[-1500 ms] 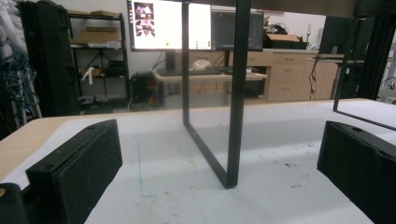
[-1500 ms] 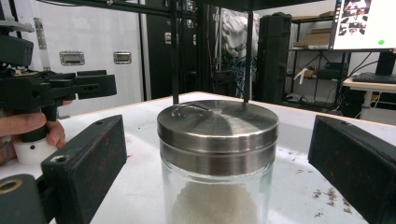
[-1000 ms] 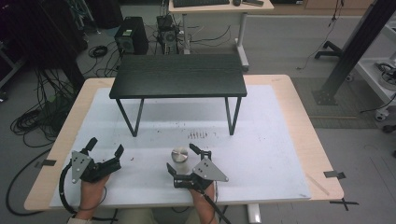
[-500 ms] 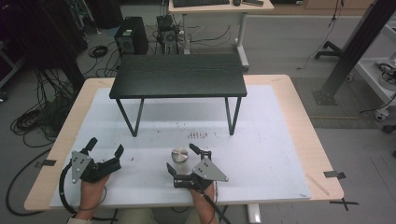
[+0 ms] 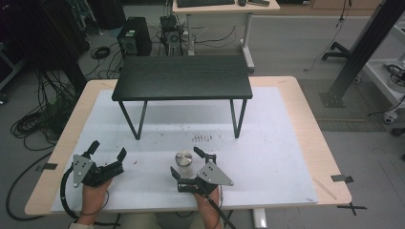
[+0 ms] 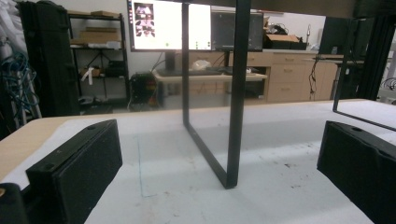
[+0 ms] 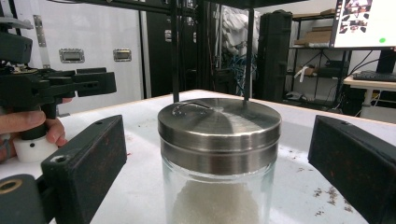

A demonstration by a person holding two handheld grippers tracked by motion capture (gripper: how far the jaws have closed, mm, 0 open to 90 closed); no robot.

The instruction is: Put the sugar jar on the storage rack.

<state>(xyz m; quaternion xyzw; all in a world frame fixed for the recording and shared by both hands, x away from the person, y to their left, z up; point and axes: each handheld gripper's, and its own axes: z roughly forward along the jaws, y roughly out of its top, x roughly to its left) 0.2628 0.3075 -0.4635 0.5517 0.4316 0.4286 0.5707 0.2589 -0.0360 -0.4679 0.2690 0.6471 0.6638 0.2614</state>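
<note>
Wooden table (image 5: 305,124), pale, topped with a white mat (image 5: 267,143) bearing faint reddish specks.

Black stand (image 5: 182,84), four thin legs, upright on the far half of the mat; one leg frame (image 6: 233,116) rises just ahead of the left gripper in the left gripper view.

Right gripper (image 5: 189,164), held at the near edge right of centre, grey three-cornered plate on top. Jaws spread wide, one either side of the jar, neither touching it.

Left gripper (image 5: 106,150), held at the near left, well apart from the jar. Jaws released, nothing between them but bare mat; seen also in the right gripper view (image 7: 100,80), with fingers (image 7: 32,123) on its handle.

Jar (image 5: 183,159), clear glass, brushed-metal lid (image 7: 219,122), white grains inside. Stands upright on the mat, near the front edge, between the right gripper's jaws and in front of the stand.
</note>
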